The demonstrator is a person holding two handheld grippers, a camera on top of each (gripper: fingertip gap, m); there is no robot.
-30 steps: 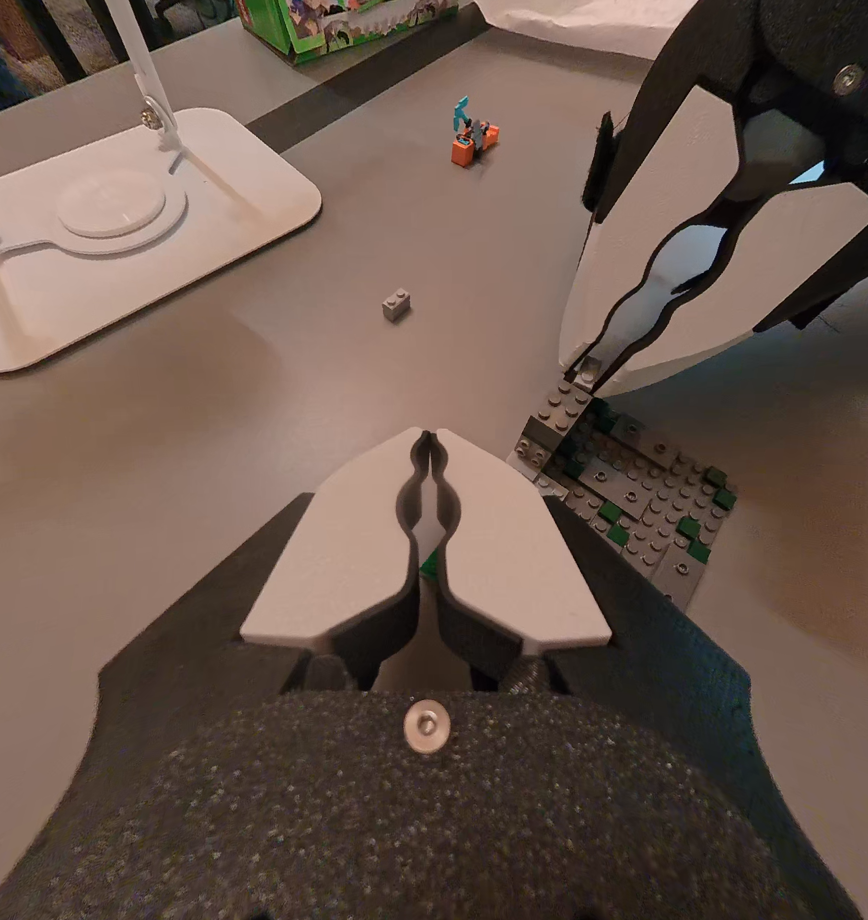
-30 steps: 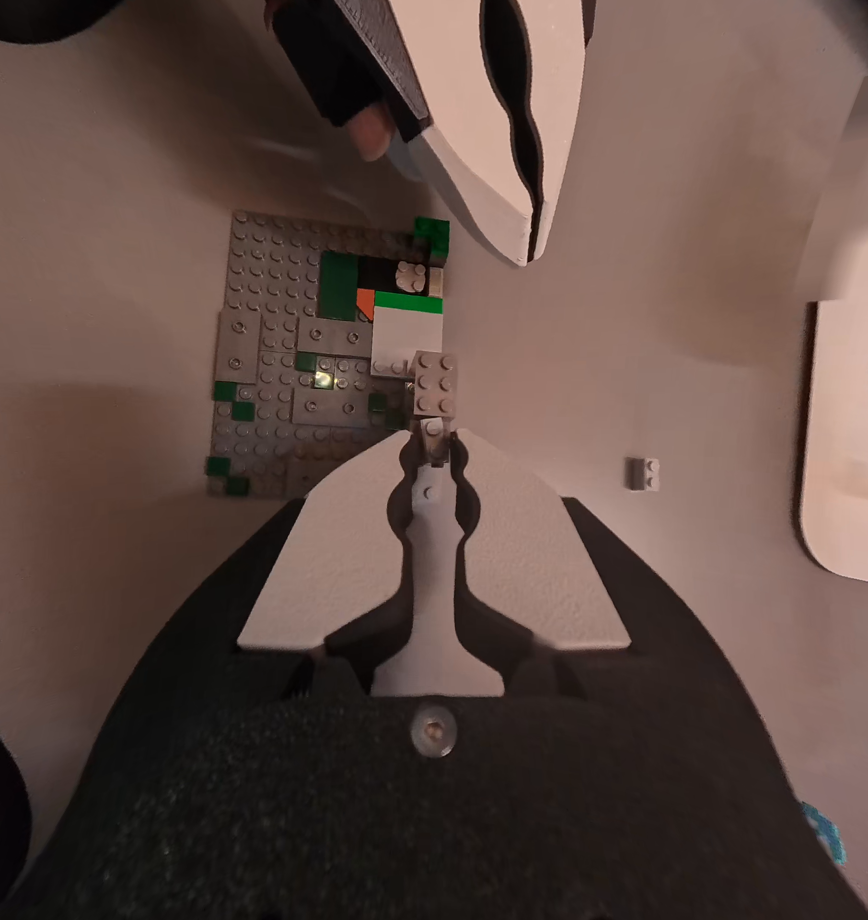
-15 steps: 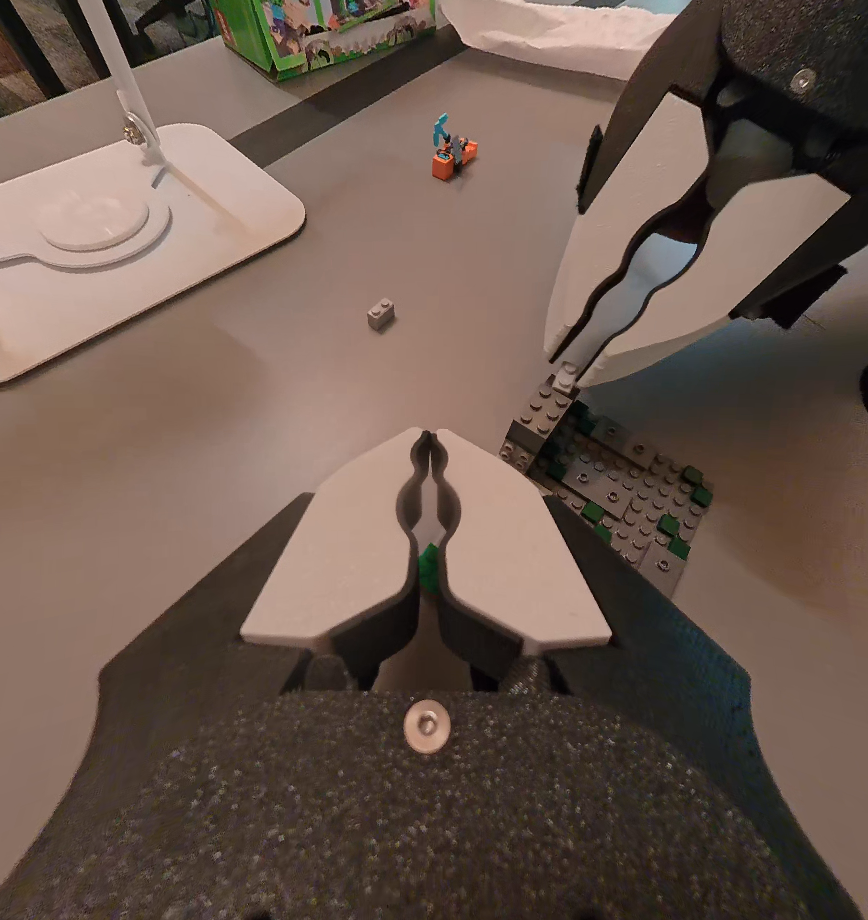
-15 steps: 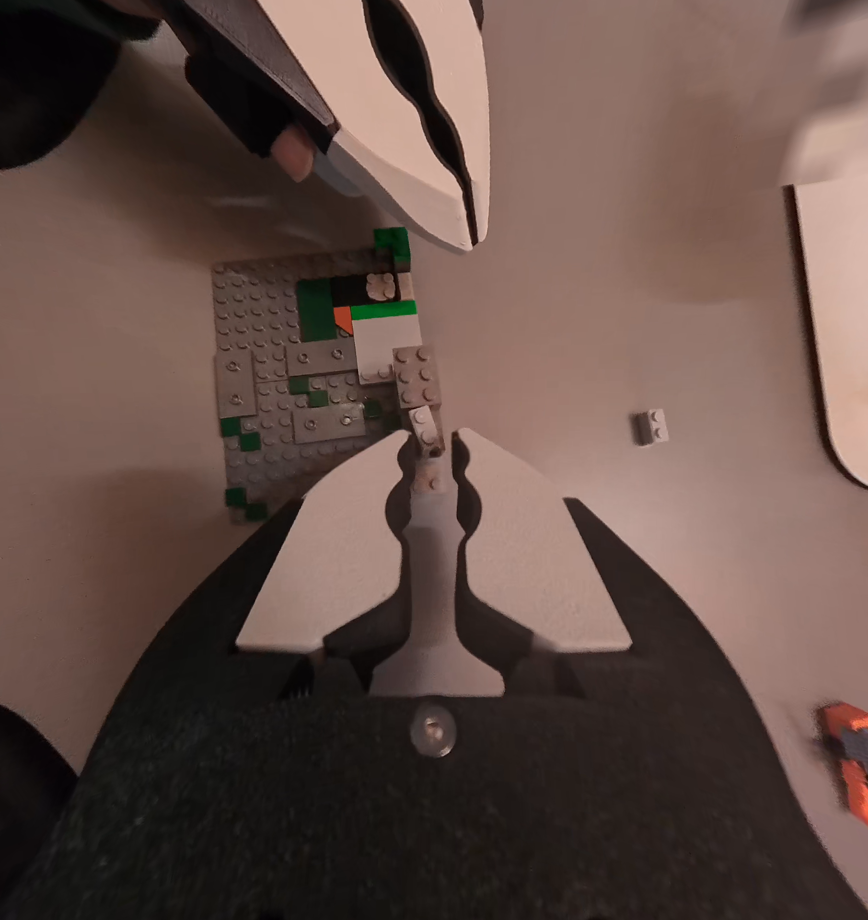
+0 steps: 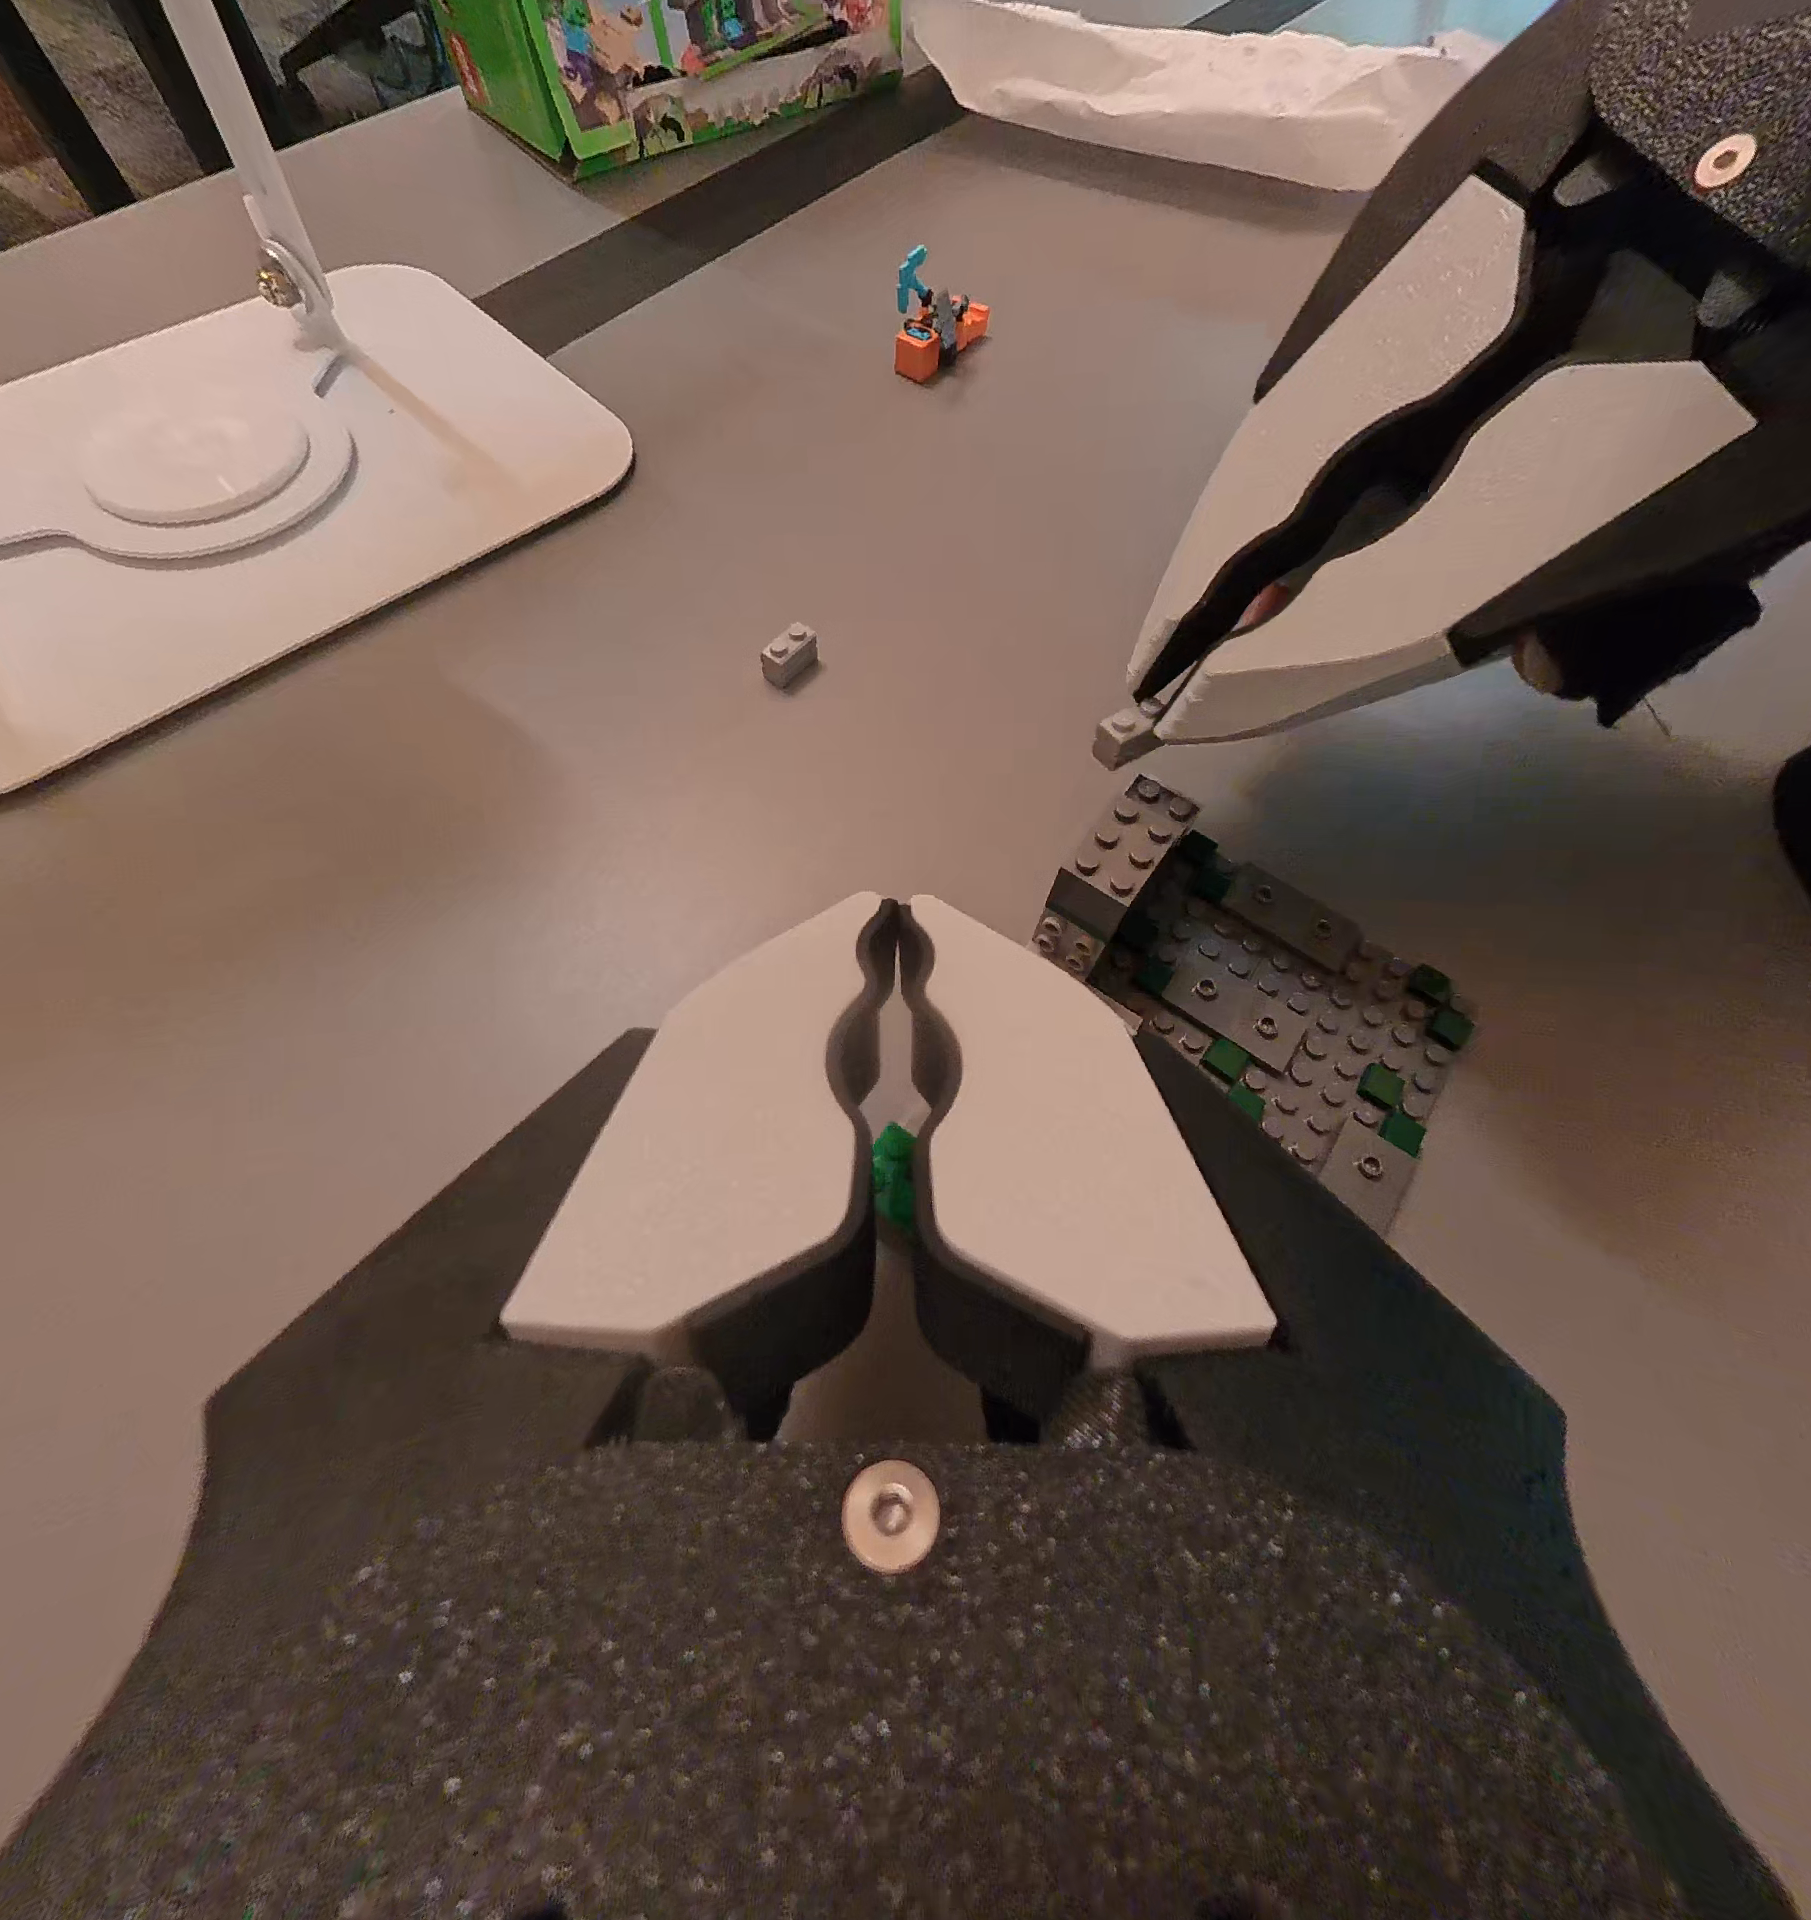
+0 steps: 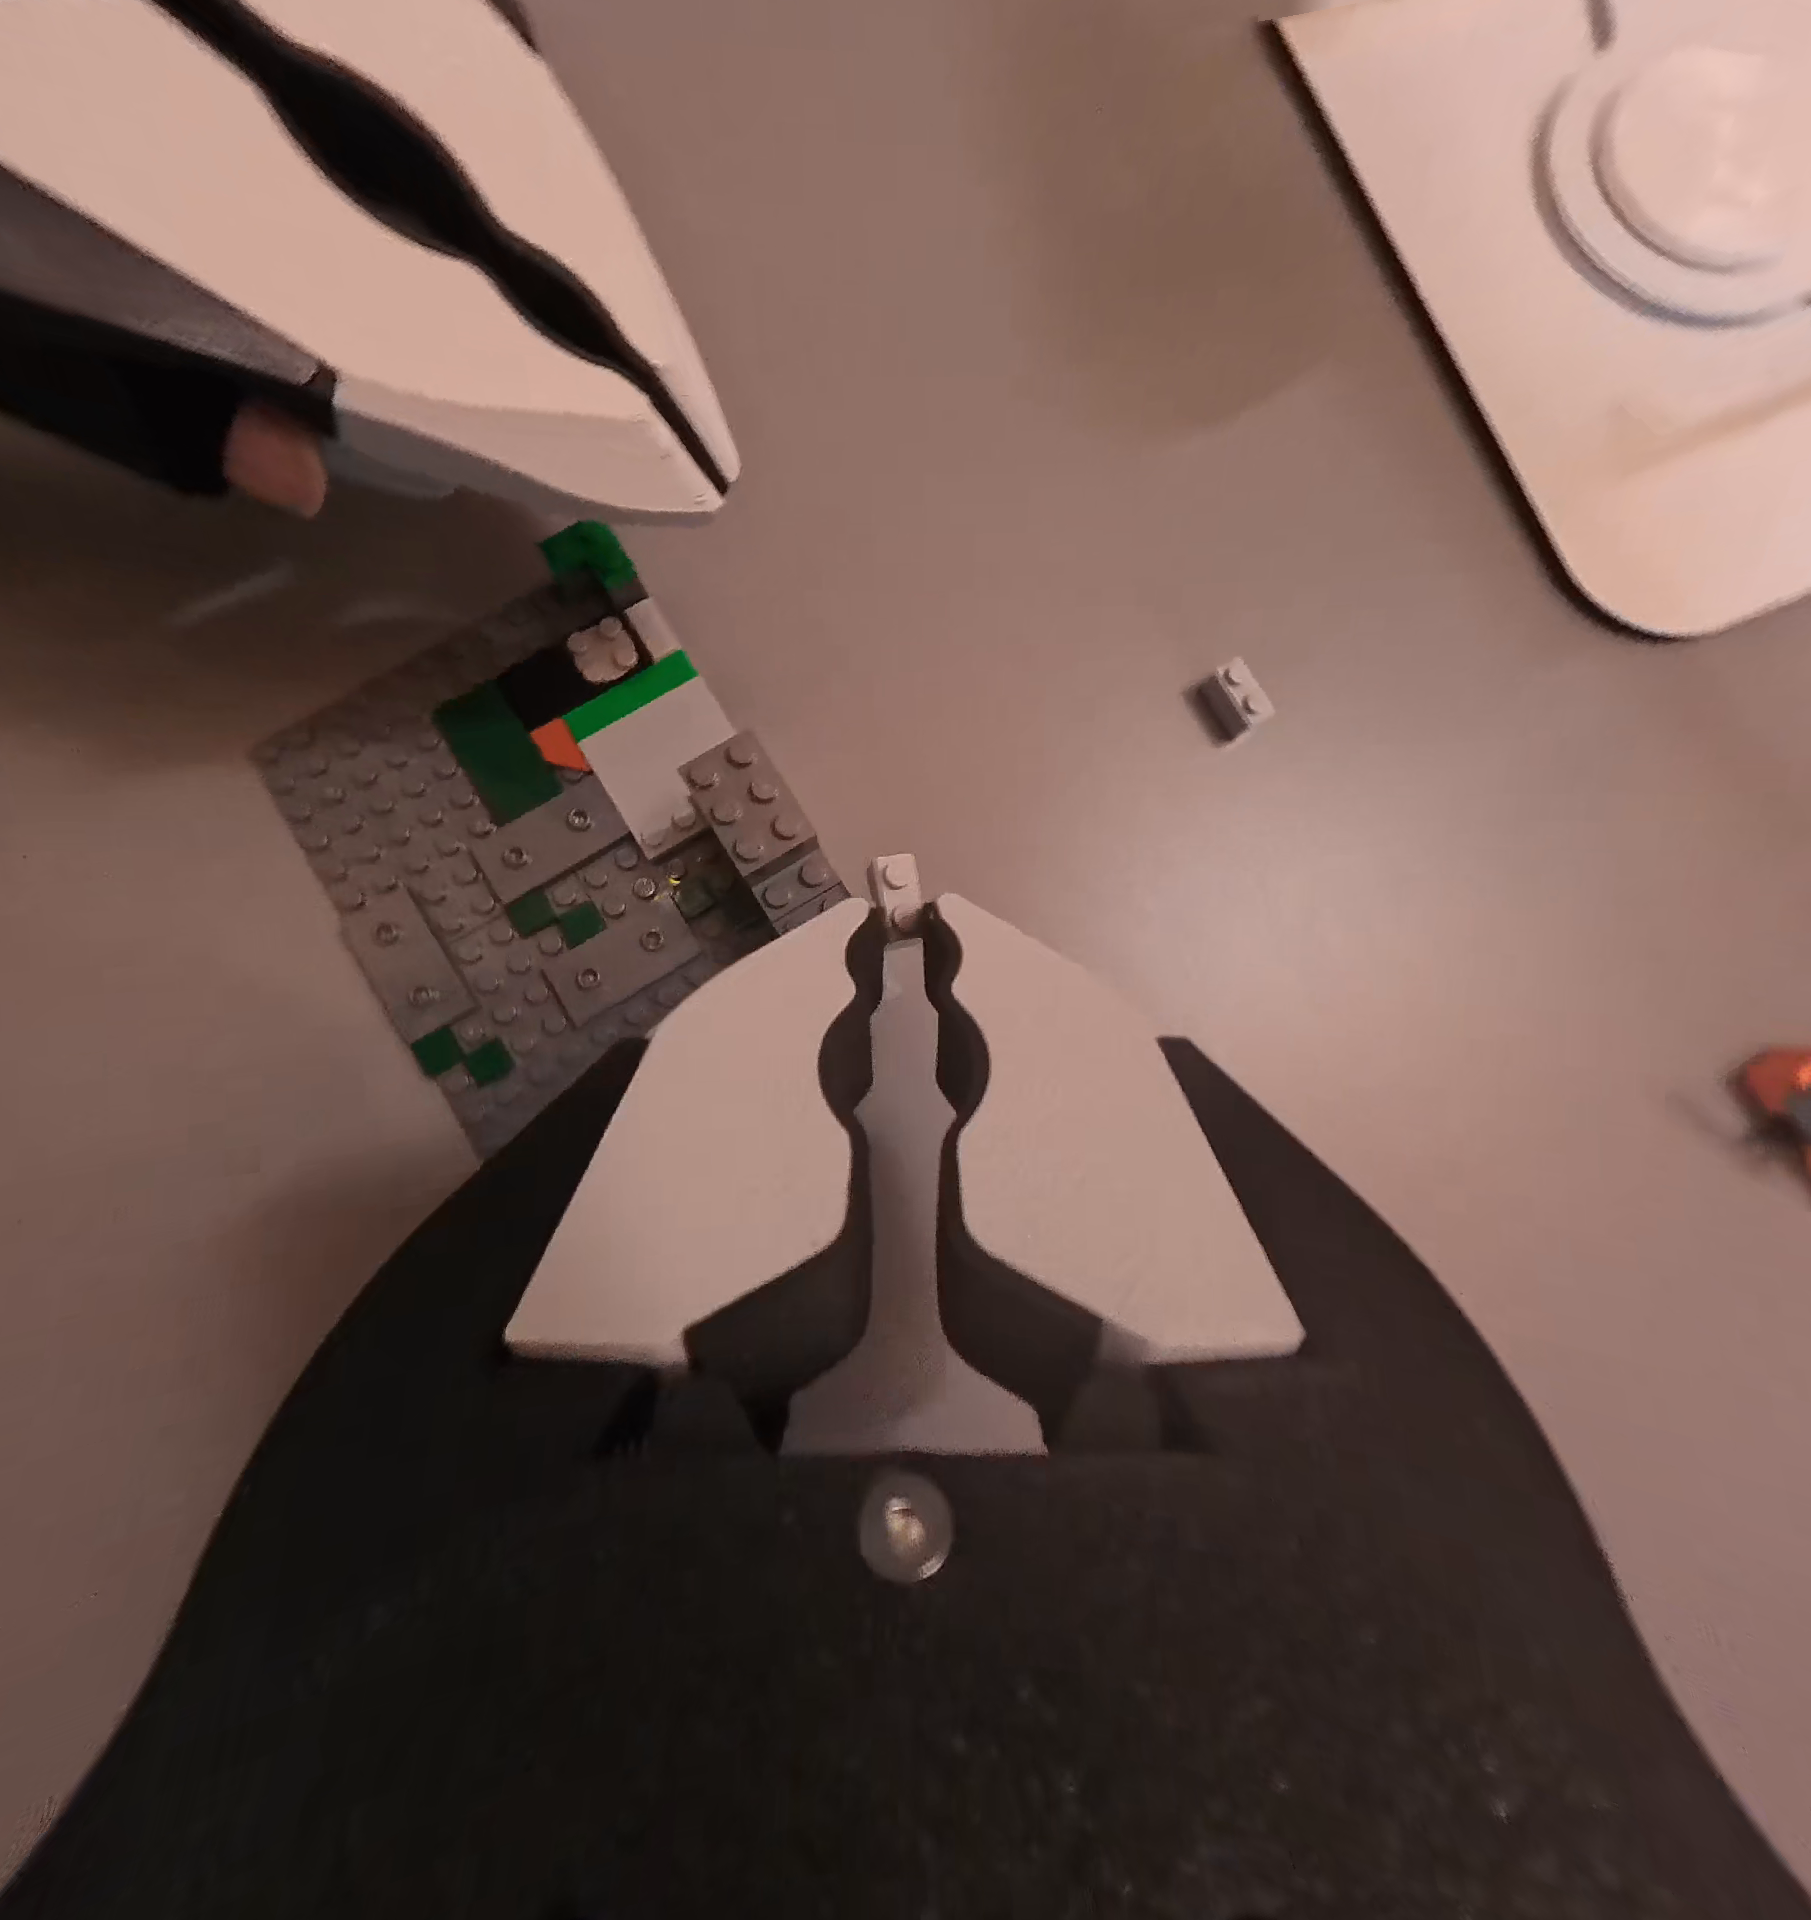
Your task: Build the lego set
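A grey lego baseplate build with green, white and orange pieces lies on the table; it also shows in the left wrist view. My right gripper is shut on a small light grey brick and holds it above the table beside the build's corner; the brick also shows in the left wrist view. My left gripper is shut with nothing between its tips, above the build's near edge; a green piece shows through the gap below it.
A loose grey 1x2 brick lies on the grey table. An orange and blue minifigure lies farther back. A white stand base sits at the left. A green lego box and white paper are at the back. The left gripper's tips are roughly 8 cm from the right gripper's.
My right gripper has lifted away from the build's corner with the small grey brick, rising and turning. The left gripper has stayed shut, drawn back slightly.
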